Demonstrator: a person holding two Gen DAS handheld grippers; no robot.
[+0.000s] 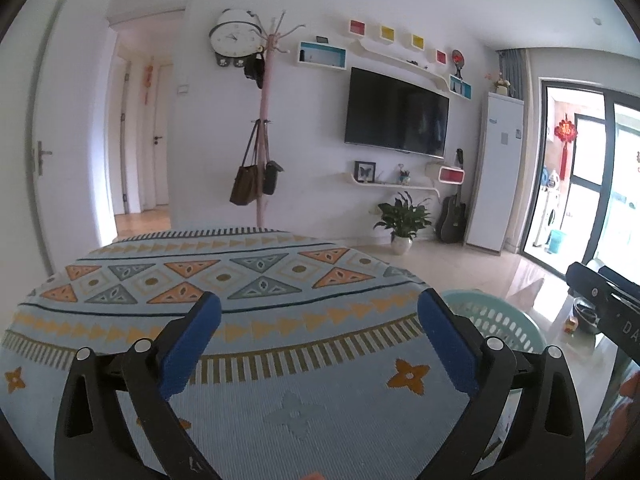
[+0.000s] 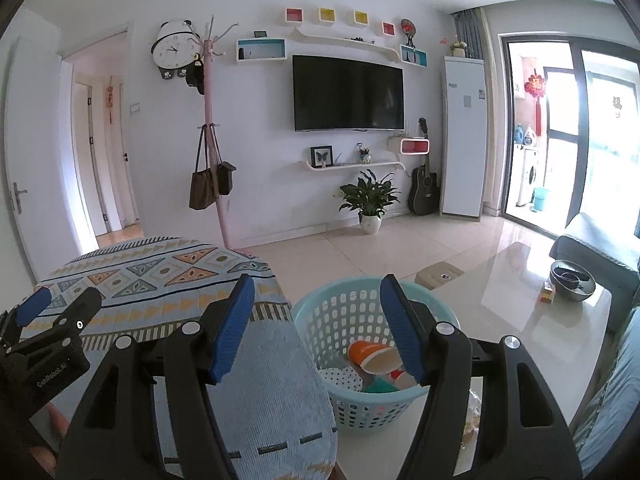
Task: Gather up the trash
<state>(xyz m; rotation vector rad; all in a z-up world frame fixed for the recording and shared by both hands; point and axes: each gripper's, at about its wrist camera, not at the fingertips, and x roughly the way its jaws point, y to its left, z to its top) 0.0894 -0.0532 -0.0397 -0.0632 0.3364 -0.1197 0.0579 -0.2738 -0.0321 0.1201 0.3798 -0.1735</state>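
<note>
A light teal plastic basket (image 2: 352,312) stands on the floor beside the patterned table; in the left wrist view its rim (image 1: 496,312) shows at the right. Inside lie an orange paper cup (image 2: 370,356), a dotted white piece (image 2: 344,378) and a teal scrap (image 2: 380,386). My right gripper (image 2: 318,296) hovers over the basket's near side, jaws apart, nothing between them. My left gripper (image 1: 319,308) stands wide open over the tablecloth (image 1: 240,272), empty. The left gripper (image 2: 36,308) also shows at the left edge of the right wrist view.
The round table's cloth (image 2: 160,276) fills the left foreground. A glass coffee table (image 2: 520,292) at the right carries a metal bowl (image 2: 572,280) and a small cube (image 2: 547,292). A coat stand (image 2: 212,140), a potted plant (image 2: 370,200) and a guitar (image 2: 424,184) line the far wall.
</note>
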